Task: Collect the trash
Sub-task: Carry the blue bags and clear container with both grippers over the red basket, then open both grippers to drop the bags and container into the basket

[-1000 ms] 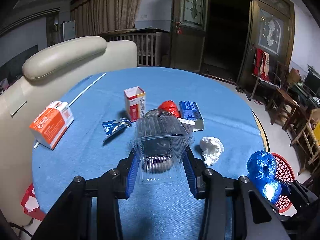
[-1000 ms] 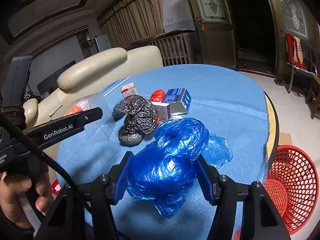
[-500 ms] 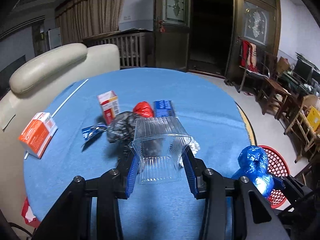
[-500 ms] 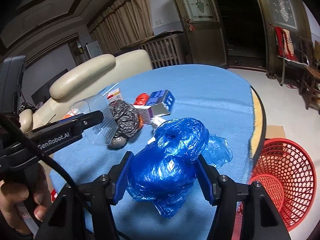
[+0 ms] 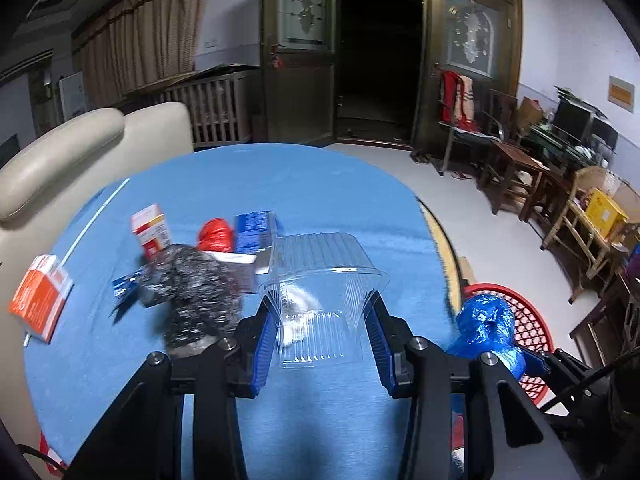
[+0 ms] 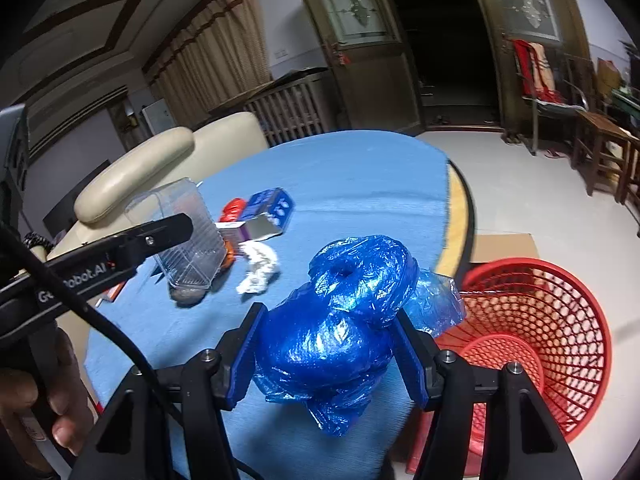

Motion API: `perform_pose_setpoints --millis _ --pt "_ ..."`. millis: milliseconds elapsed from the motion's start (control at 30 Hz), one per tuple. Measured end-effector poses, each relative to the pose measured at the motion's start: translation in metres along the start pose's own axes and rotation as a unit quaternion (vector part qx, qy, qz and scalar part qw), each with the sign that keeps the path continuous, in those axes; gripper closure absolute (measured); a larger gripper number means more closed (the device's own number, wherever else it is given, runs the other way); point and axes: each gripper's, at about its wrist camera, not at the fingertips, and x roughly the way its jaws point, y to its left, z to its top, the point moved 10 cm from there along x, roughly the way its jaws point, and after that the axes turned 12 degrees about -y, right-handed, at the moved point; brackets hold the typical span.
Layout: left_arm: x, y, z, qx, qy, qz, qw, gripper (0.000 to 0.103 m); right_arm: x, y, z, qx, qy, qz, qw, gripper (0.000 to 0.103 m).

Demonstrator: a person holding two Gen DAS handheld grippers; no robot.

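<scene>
now the clear plastic box (image 5: 324, 300) sits squeezed between the blue pads of the left hand-held gripper (image 5: 323, 340), partly open and pressing on both sides of it; the box is held up over the blue table (image 5: 320, 184); the blue plastic bag (image 6: 340, 332) is bunched up between the pads of the right hand-held gripper (image 6: 332, 352), which is also partly open and pinching it; the bag is over the table's near edge, just beside the red basket (image 6: 536, 332); the red basket stands on the floor next to the table; behind the clear box a black crumpled bag (image 5: 192, 296) lies on the table; near it are a red wad (image 5: 216, 234), a blue box (image 5: 256, 228), a small red and white box (image 5: 150, 230) and an orange and white carton (image 5: 38, 296); a white crumpled paper (image 6: 258, 266) lies on the table between the two hand-held grippers; a hand (image 6: 36, 400) holds the left one at the low left of the right wrist view; a cream sofa (image 6: 152, 168) stands behind the table.
</scene>
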Motion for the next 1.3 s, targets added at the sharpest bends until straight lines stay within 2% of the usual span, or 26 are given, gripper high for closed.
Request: perform_pose_setpoints --millis 367,733,1167,1300 --pt "0.012 -0.066 -0.005 0.031 0.011 -0.065 0.9973 0.058 -0.018 -0.072 -0.004 0.037 -0.004 -0.052 0.998 0.039" --pt "0.024 -0.137 -0.013 0.064 0.026 -0.126 0.9896 0.058 -0.037 -0.165 -0.009 0.08 0.0 -0.118 0.99 0.039" --pt "0.051 -0.199 -0.034 0.095 0.062 -0.167 0.9794 0.058 -0.02 -0.208 -0.023 0.099 0.046 -0.128 0.986 0.037" --pt "0.058 -0.21 -0.041 0.098 0.074 -0.169 0.9779 0.058 -0.015 -0.22 -0.029 0.106 0.059 -0.134 0.984 0.028"
